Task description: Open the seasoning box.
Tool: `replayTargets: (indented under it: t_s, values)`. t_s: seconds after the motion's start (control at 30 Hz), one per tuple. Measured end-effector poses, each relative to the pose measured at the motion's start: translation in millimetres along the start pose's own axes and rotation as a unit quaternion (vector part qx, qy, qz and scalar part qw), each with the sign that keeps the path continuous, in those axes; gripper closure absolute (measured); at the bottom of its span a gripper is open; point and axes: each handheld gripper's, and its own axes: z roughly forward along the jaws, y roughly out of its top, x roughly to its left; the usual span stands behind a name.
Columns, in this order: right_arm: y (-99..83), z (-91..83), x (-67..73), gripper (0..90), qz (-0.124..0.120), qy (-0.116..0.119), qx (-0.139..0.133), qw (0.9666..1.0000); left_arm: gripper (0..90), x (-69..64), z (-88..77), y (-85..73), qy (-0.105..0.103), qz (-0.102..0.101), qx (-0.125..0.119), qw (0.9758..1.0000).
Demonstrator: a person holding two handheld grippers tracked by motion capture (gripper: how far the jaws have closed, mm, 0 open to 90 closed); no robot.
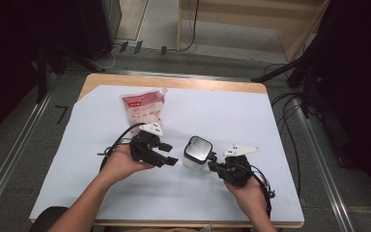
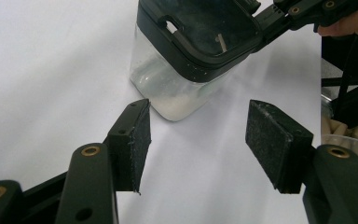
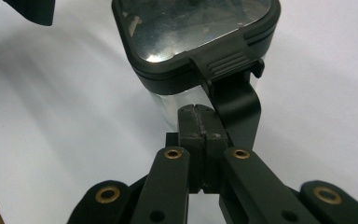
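Observation:
A clear container with a black lid stands on the white sheet at mid table; its see-through body has some white stuff at the bottom. My left gripper sits just left of it, open, its jaws wide apart with bare sheet between them and the container a little ahead. My right gripper is shut, pads pressed together with nothing seen between them, right below the lid's edge. The lid's black latch flap hangs down beside those pads. The right gripper's tips meet the lid's far corner.
A red and white pouch lies at the back left of the white sheet, which covers most of the wooden table. Cables trail from both grippers, and dark stands flank the table.

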Motion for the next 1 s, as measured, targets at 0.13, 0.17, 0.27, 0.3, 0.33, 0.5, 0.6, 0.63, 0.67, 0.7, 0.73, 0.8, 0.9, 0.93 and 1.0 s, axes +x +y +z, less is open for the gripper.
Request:
replayTargets:
  t_s: [0.13, 0.17, 0.27, 0.3, 0.33, 0.5, 0.6, 0.63, 0.67, 0.7, 0.73, 0.8, 0.9, 0.93, 1.0]
  values:
    - [0.1, -1.9, -5.8, 90.0, 0.007, -0.003, -0.002, 1.0, 41.5, -0.2, 0.9, 0.5, -0.002, 0.002, 0.0, 1.0]
    - [0.3, -2.5, -7.6, 90.0, 0.009, -0.004, -0.002, 0.9999, 41.5, -0.4, 1.1, 0.7, -0.002, 0.004, 0.002, 1.0]
    - [1.1, -3.8, -13.2, 90.0, 0.015, -0.007, -0.003, 0.9999, 41.3, -0.6, 2.4, 0.9, -0.004, 0.005, 0.003, 1.0]
    - [1.7, -4.5, -17.0, 90.0, 0.02, -0.009, -0.003, 0.9998, 41.3, -0.6, 2.9, 1.2, -0.003, 0.004, 0.005, 1.0]
    - [1.7, -4.5, -17.0, 90.0, 0.02, -0.009, -0.003, 0.9998, 41.3, 0.0, 3.3, 1.4, -0.005, 0.005, 0.008, 0.9999]
    - [3.1, -7.4, -26.7, 90.0, 0.027, -0.013, -0.004, 0.9995, 40.8, 2.2, 7.9, 2.6, -0.003, 0.005, 0.004, 1.0]
    - [4.1, -9.8, -32.2, 90.0, 0.036, -0.018, -0.007, 0.9992, 38.4, 2.4, 11.2, 3.8, 0.001, 0.016, -0.004, 0.9999]
    - [4.5, -10.3, -33.5, 90.0, 0.037, -0.019, -0.009, 0.9991, 37.6, 2.7, 12.2, 4.6, 0.003, 0.022, -0.005, 0.9998]
    - [5.1, -10.6, -34.3, 90.0, 0.039, -0.02, -0.01, 0.999, 36.1, 2.8, 13.8, 5.5, 0.003, 0.025, -0.007, 0.9997]
    - [5.8, -10.7, -35.3, 90.0, 0.035, -0.022, -0.011, 0.9991, 34.5, 3.2, 16.1, 7.6, 0.004, 0.032, -0.005, 0.9995]
    - [6.7, -10.4, -36.2, 90.0, 0.035, -0.024, -0.01, 0.999, 32.4, 3.0, 17.2, 9.0, 0.005, 0.034, -0.001, 0.9994]
    - [8.1, -9.8, -38.4, 90.0, 0.035, -0.026, -0.01, 0.999, 30.8, 2.9, 20.0, 12.8, 0.006, 0.037, 0.002, 0.9993]
    - [10.4, -8.8, -43.1, 90.0, 0.038, -0.028, -0.012, 0.9988, 29.4, 5.8, 24.0, 18.3, -0.007, 0.027, -0.008, 0.9996]
    - [10.6, -9.1, -44.1, 90.0, 0.039, -0.029, -0.012, 0.9987, 29.7, 7.5, 24.4, 20.1, -0.011, 0.025, -0.006, 0.9996]
    - [10.4, -12.0, -44.6, 90.0, 0.042, -0.03, -0.015, 0.9985, 29.8, 10.6, 24.0, 23.3, -0.022, 0.021, -0.008, 0.9995]
